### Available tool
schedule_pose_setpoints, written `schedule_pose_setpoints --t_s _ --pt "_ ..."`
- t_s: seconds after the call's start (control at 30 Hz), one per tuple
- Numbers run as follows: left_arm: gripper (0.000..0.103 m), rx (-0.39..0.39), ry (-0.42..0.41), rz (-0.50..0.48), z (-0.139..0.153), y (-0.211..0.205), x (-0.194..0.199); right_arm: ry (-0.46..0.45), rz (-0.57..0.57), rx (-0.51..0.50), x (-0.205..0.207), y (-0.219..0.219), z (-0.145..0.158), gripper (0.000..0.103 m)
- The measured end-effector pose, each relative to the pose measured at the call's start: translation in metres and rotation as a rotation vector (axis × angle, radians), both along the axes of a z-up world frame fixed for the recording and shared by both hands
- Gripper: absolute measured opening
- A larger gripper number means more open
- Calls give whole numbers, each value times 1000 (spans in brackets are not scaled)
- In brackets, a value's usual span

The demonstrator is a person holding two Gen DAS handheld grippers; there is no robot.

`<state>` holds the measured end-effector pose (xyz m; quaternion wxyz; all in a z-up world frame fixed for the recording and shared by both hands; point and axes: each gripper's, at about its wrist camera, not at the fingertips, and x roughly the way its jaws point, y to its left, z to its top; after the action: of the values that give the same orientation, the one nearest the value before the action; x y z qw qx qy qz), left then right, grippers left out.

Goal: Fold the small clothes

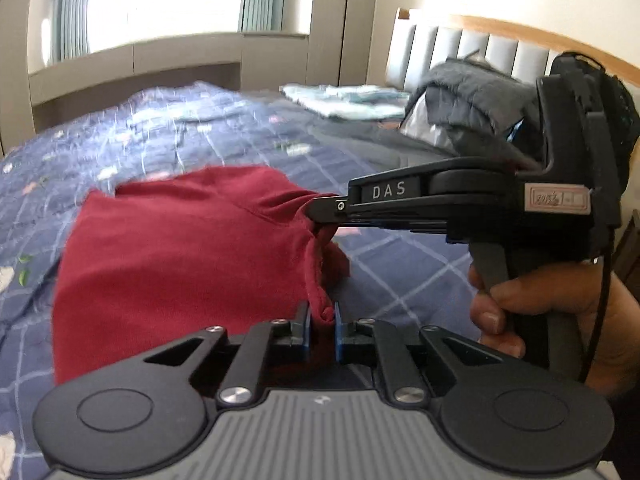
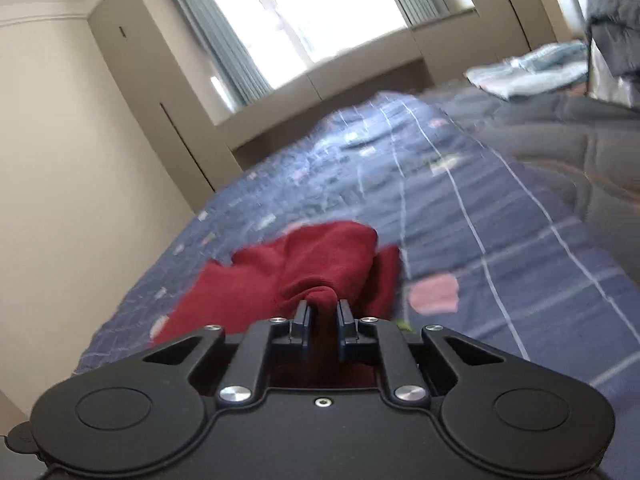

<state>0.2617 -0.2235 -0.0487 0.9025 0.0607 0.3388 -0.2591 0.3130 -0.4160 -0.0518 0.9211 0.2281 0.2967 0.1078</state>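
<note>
On the bed, near its front edge, red garment (image 1: 180, 256) lies partly bunched over the blue checked quilt (image 1: 400, 272). Both grippers are clamped on it.

Left gripper (image 1: 322, 322): jaws narrow, blue pads pinching a rolled fold of the garment's right-hand edge. Cloth runs straight up out of the pads, taut.

Right gripper (image 1: 320, 214), seen side-on from the left wrist camera: tip buried in a gathered bit of the same edge, a little farther up the bed than the left pinch. Fabric puckers toward its tip. A person's hand (image 1: 532, 312) wraps its handle, fingers on the trigger. From its own camera the right gripper (image 2: 323, 316) has jaws nearly together with a twisted neck of red garment (image 2: 312, 268) squeezed between the pads.

Rest of the garment spreads left and away from both pinch points, resting on the quilt. Whether the pinched edge is lifted clear of the quilt, can't tell.

Farther back: a pale blue folded pile (image 1: 348, 100) sits near the headboard (image 1: 480, 48), a dark grey padded jacket (image 1: 472, 100) heaped just beside it. Window (image 2: 320, 8) with grey-blue curtains beyond the far side of the bed. Both views motion-blurred.
</note>
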Motion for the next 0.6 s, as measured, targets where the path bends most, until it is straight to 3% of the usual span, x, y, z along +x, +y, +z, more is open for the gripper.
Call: schedule_pose_setpoints --t_s 0.13,0.2,0.23,0.27,0.3,0.4,0.47,0.5,0.6 --pt "17 -60 53 17 -5 10 5 12 -3 12 -4 -6 -8 20" --pt "33 -100 70 22 -3 16 5 6 -22 0 -6 -6 -6 38" --pt "50 -116 78 24 -2 20 6 6 -37 -6 -7 -8 -5 43" --pt "61 -134 82 32 0 25 6 6 -52 -10 -7 -9 -5 56" --pt "63 -148 85 40 1 29 6 5 -63 -17 -9 -10 -5 70" --pt "73 -208 105 51 8 40 6 -6 -99 -76 -11 -11 -2 85" --pt "89 -250 106 84 13 51 6 -19 -120 -124 -11 -9 0 97" --pt "92 -267 100 115 16 58 7 -32 -128 -147 -12 -7 1 102" --pt "100 -282 66 238 24 81 16 -60 -138 -232 -9 0 4 102"
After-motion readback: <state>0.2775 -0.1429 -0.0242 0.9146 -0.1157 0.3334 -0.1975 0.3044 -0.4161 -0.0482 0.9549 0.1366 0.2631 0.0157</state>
